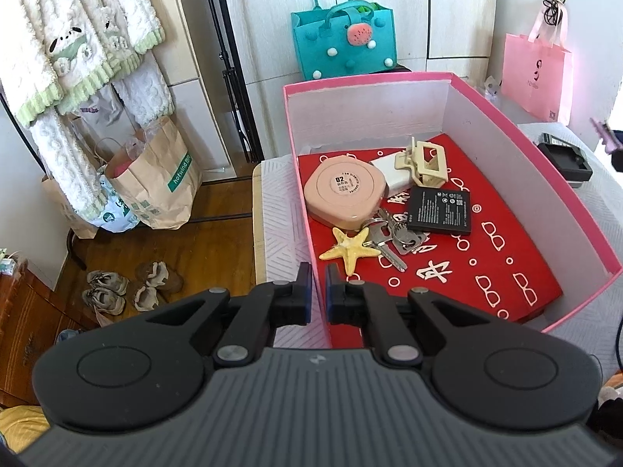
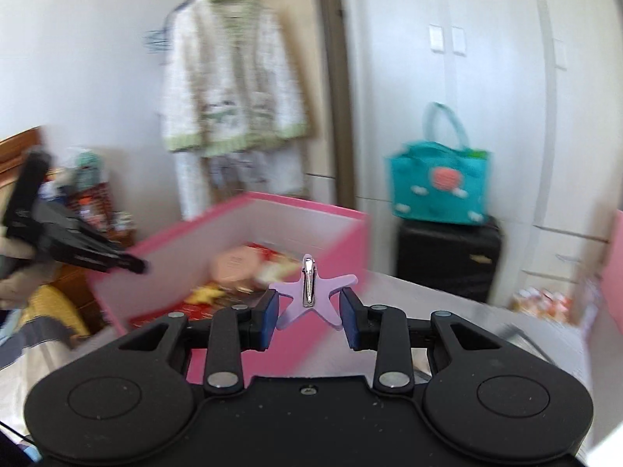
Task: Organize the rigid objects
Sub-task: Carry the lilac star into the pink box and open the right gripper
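Lilac star clip [image 2: 311,299] clamped in my right hand-held gripper [image 2: 310,313], lower centre of frame. Carry over pink box [image 2: 249,214], lower onto bare red lining, then release. Left hand-held gripper [image 1: 318,292] pinches box wall, steadying.

A bedroom in bright daylight. The walls are white, with pale wardrobe doors [image 1: 459,11] along the far side. The floor [image 1: 218,210] is warm brown wood. On the left, cream knitted clothes with green trim [image 1: 78,46] hang from a rail, above brown paper bags [image 1: 159,183] standing on the floor. Two pairs of worn shoes [image 1: 132,284] lie nearby. A teal felt tote bag [image 1: 342,43] sits on a black suitcase [image 2: 447,257] against the wardrobe. A pink paper bag [image 1: 535,74] stands at the right. The desk [image 1: 280,225] wears a white patterned cloth.
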Tool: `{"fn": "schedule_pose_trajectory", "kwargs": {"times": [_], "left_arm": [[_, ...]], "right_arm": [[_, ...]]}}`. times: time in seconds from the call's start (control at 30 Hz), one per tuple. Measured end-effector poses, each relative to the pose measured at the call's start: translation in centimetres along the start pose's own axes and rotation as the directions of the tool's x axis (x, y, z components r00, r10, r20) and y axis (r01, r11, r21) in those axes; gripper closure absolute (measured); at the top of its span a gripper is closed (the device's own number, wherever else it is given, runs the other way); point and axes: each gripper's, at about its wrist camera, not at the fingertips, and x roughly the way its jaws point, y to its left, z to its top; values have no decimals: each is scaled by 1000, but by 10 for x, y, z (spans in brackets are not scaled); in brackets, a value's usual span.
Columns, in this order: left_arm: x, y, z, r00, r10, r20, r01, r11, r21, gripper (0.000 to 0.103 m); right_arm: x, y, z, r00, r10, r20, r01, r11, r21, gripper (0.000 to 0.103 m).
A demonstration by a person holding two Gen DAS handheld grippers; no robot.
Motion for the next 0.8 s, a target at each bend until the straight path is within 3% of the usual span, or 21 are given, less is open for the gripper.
{"fn": "schedule_pose_trajectory", "kwargs": {"times": [0.1,0.27,0.5,0.63,0.8], "left_arm": [[0,0,0,1000,5,3,-5,1000,2,97],[1,-1,1,1000,15,4,-15,1000,10,97],[2,-3,3,1000,19,-6,-19,999,25,97],[2,-3,4,1000,19,-12,-18,999,29,97],[1,0,5,1000,8,-16,-8,1000,21,97]], "right_arm": [[20,19,15,991,132,-23,-133,991,-27,64],[74,37,34,945,289,-155,-290,957,22,64],[139,46,39,918,278,-283,-281,959,31,64],[154,47,40,916,273,-295,-272,961,43,62],[144,40,42,921,308,-237,-299,951,77,60]]}}
